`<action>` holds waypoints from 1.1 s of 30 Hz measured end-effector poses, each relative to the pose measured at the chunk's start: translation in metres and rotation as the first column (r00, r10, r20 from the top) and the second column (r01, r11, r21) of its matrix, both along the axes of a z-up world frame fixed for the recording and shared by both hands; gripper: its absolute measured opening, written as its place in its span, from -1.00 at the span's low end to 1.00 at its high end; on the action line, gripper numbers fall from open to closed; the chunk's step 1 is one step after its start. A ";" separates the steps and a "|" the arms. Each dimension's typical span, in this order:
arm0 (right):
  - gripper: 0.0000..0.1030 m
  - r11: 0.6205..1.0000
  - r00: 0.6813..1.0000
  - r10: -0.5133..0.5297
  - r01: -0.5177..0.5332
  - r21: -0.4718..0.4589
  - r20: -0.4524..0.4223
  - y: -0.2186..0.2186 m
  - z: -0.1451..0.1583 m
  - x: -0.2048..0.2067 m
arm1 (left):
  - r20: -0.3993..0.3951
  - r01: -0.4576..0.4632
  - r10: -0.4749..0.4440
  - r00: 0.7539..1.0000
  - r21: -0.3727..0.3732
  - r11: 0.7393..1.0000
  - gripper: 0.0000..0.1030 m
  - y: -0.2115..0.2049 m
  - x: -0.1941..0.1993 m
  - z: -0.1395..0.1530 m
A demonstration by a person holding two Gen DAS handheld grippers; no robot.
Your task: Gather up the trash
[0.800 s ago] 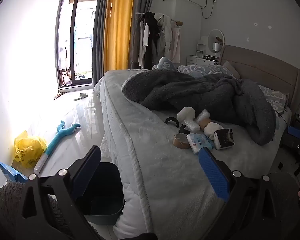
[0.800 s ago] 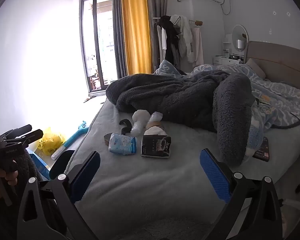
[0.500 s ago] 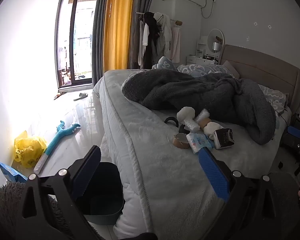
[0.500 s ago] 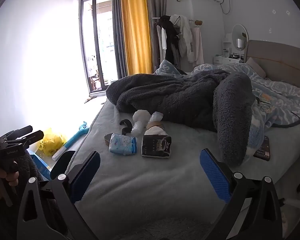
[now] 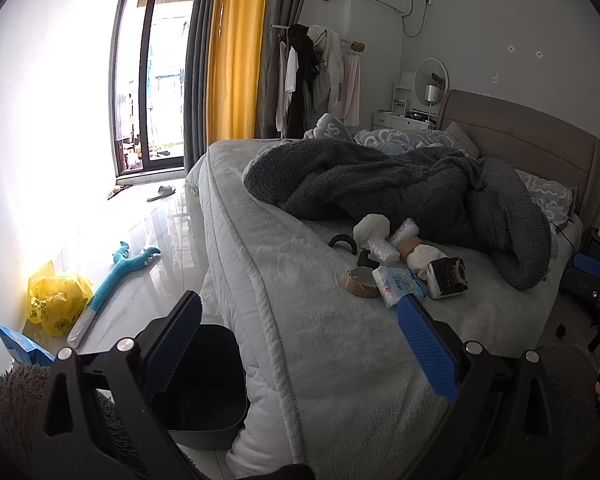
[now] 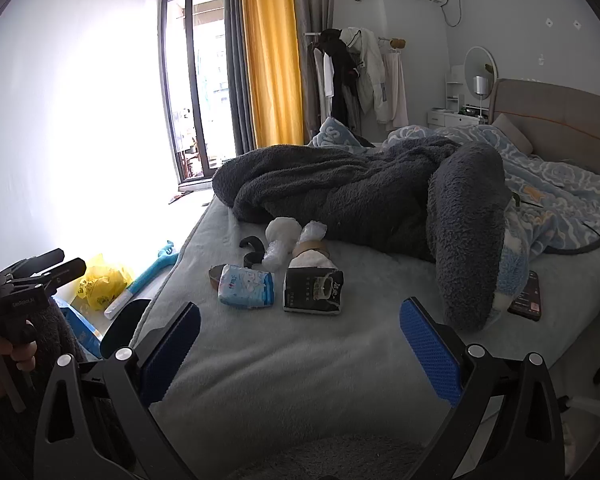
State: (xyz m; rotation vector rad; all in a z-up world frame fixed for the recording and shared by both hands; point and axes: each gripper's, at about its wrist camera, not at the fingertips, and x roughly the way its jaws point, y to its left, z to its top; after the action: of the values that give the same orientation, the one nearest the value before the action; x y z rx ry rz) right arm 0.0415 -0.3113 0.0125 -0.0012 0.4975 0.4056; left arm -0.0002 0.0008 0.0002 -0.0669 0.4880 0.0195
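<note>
A small heap of trash lies on the pale grey fleece bed cover (image 6: pixel 300 360), just in front of a rumpled dark grey fluffy blanket (image 6: pixel 360 188): a light blue tissue pack (image 6: pixel 246 286), a crumpled black paper packet (image 6: pixel 313 290), a brown tape roll (image 5: pixel 360 282), white bubble-wrap wads (image 6: pixel 282 232) and curved black plastic pieces (image 6: pixel 252 245). A dark teal plastic bin (image 5: pixel 208 396) stands on the floor against the bed's edge. The left gripper (image 5: pixel 300 340) hangs above bin and mattress edge, jaws spread wide, holding nothing. The right gripper (image 6: pixel 300 344) hovers over the cover short of the heap, equally wide and empty. A yellow plastic bag (image 5: pixel 56 298) lies by the wall.
</note>
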 end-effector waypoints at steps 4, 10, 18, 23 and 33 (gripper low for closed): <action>0.95 1.000 1.000 0.001 -0.001 -0.002 0.000 -0.002 -0.001 0.000 | 0.000 0.000 0.000 1.000 0.000 1.000 0.94 0.000 0.000 0.000; 0.95 1.000 1.000 0.005 -0.005 -0.012 -0.008 0.000 -0.003 -0.001 | -0.001 -0.001 0.001 1.000 0.001 1.000 0.94 -0.001 -0.001 0.000; 0.95 1.000 1.000 0.005 -0.005 -0.013 -0.011 0.001 -0.003 -0.001 | -0.003 -0.001 0.001 1.000 0.001 1.000 0.94 -0.001 -0.002 -0.001; 0.95 1.000 1.000 0.004 -0.004 -0.013 -0.011 0.001 -0.003 0.000 | -0.002 -0.001 0.001 1.000 0.002 1.000 0.94 -0.001 -0.003 -0.001; 0.95 1.000 1.000 0.004 -0.004 -0.015 -0.013 0.001 -0.003 0.000 | -0.005 -0.001 0.001 1.000 0.002 1.000 0.94 -0.001 -0.002 -0.001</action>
State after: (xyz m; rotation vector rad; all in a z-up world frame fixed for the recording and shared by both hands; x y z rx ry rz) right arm 0.0420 -0.3098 0.0097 -0.0140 0.5130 0.4058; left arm -0.0022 -0.0006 -0.0006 -0.0648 0.4935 0.0208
